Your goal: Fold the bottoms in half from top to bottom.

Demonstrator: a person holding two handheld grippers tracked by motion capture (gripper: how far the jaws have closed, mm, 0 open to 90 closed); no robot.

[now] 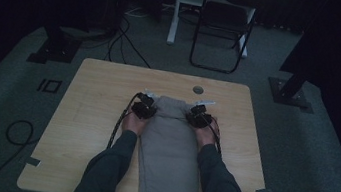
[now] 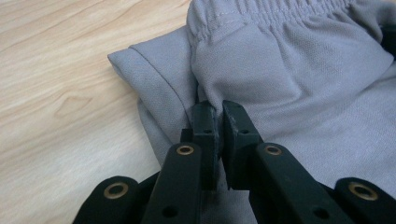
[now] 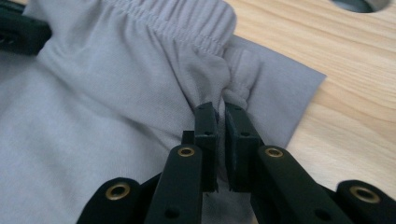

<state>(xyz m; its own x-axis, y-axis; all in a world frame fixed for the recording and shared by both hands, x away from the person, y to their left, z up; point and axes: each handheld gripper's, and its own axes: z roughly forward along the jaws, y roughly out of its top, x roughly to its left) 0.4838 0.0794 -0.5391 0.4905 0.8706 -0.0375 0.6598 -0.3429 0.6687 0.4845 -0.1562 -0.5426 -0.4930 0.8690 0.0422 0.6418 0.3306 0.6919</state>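
A folded grey garment point(image 1: 170, 151) with an elastic waistband lies lengthwise on the wooden table point(image 1: 95, 115), its far end near the table's middle. My left gripper point(image 1: 145, 106) is at that end's left edge, and my right gripper point(image 1: 200, 115) is at its right edge. In the left gripper view the black jaws are shut on a pinch of the grey garment point(image 2: 280, 74) just below the waistband, by left gripper point(image 2: 218, 108). The right gripper point(image 3: 219, 108) likewise pinches the garment point(image 3: 116, 107) beside the gathered waistband.
A round cable hole point(image 1: 198, 89) sits in the table just beyond the garment. A black folding chair point(image 1: 223, 27) and a white desk leg point(image 1: 175, 11) stand on the floor behind the table. Cables point(image 1: 125, 44) run across the floor at the back left.
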